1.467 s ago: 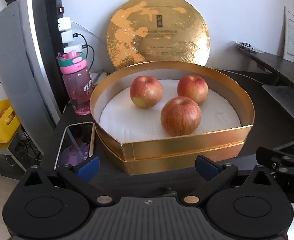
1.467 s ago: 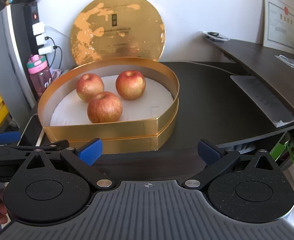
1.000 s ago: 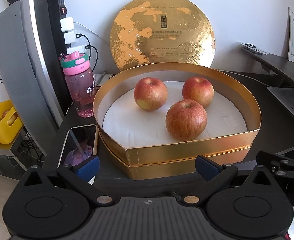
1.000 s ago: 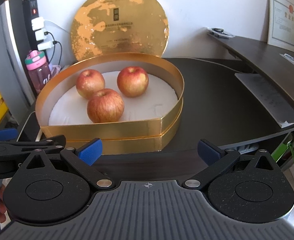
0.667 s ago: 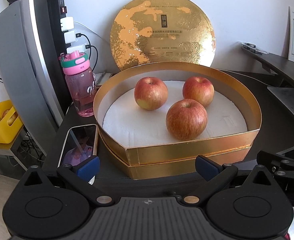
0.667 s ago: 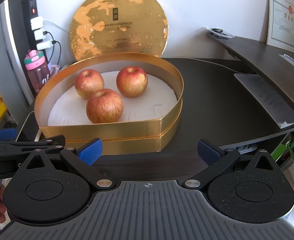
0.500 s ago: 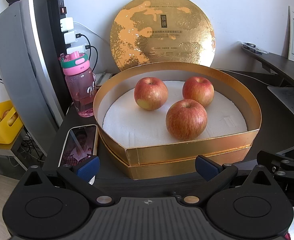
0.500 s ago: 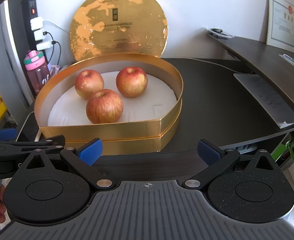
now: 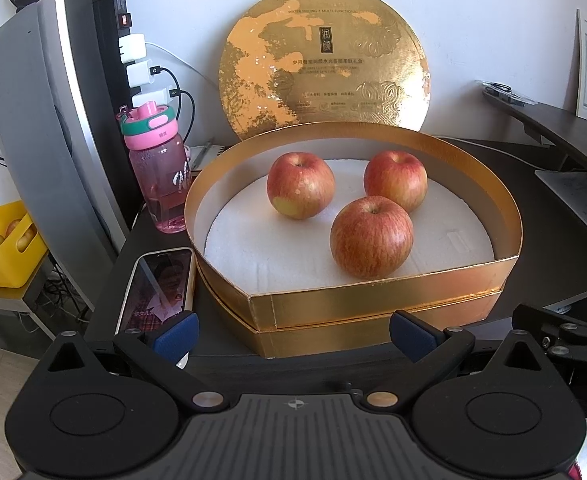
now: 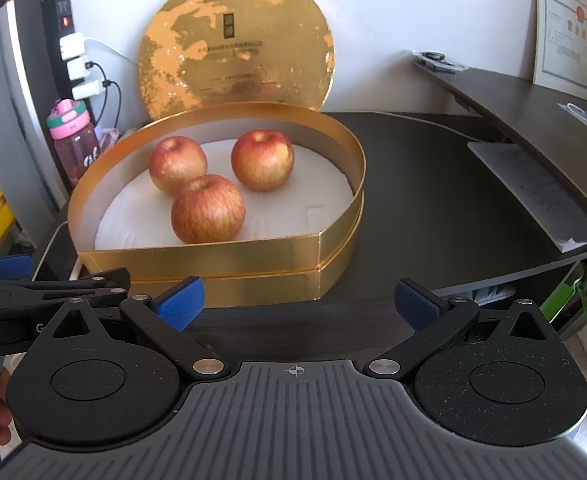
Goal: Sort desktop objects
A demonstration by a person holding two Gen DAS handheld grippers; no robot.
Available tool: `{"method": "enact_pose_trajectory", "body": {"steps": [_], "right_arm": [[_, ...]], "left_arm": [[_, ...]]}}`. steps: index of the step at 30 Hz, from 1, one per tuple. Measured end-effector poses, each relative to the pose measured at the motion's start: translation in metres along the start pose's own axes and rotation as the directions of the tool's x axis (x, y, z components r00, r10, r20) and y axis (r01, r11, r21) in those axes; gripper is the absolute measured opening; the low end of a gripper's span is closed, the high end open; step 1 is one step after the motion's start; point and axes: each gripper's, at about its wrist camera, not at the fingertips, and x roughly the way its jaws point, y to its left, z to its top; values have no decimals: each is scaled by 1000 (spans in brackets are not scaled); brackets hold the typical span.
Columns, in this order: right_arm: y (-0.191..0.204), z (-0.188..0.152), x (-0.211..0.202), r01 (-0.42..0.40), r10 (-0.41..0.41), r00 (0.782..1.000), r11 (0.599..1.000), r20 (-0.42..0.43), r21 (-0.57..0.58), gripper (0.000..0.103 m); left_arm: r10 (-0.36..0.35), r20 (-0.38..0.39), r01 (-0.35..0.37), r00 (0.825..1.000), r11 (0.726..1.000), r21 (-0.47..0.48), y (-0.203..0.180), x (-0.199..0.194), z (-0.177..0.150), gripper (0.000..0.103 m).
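Observation:
A gold gift box point(image 9: 373, 304) point(image 10: 253, 254) sits on the dark desk with three red apples on its white liner: one nearest me point(image 9: 371, 237) point(image 10: 208, 208), one back left point(image 9: 300, 185) point(image 10: 178, 165), one back right point(image 9: 395, 180) point(image 10: 262, 159). Its round gold lid point(image 9: 325, 60) point(image 10: 237, 52) leans upright against the wall behind it. My left gripper point(image 9: 293, 334) hovers open just in front of the box, holding nothing. My right gripper point(image 10: 299, 302) is also open and empty, before the box's right front corner.
A pink water bottle point(image 9: 159, 168) point(image 10: 73, 136) stands left of the box, and a phone point(image 9: 159, 288) lies flat at the box's front left. A grey computer tower point(image 9: 45, 120) and power strip point(image 9: 131, 44) rise at the left. Papers point(image 10: 533, 188) lie on the right. A yellow crate point(image 9: 1, 240) sits lower left.
Both grippers edged slightly closer to the box over the first half second, then held still. Jaws stayed open; the apples did not move.

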Motion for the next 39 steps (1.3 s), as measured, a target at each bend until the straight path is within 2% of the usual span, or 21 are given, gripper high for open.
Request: {"method": "enact_pose_trajectory", "body": {"steps": [24,39], "right_arm": [[-1,-2,-2,3,-3,1000,1000,-2,2,103],[3,-6,12,-5,5,999,1000,-38,2,103]], "left_arm": [[5,-2,-5,1000,1000,7,-2,0,-2,102],[-7,-38,6,999,1000,-15,4,14,-7,102]]}}
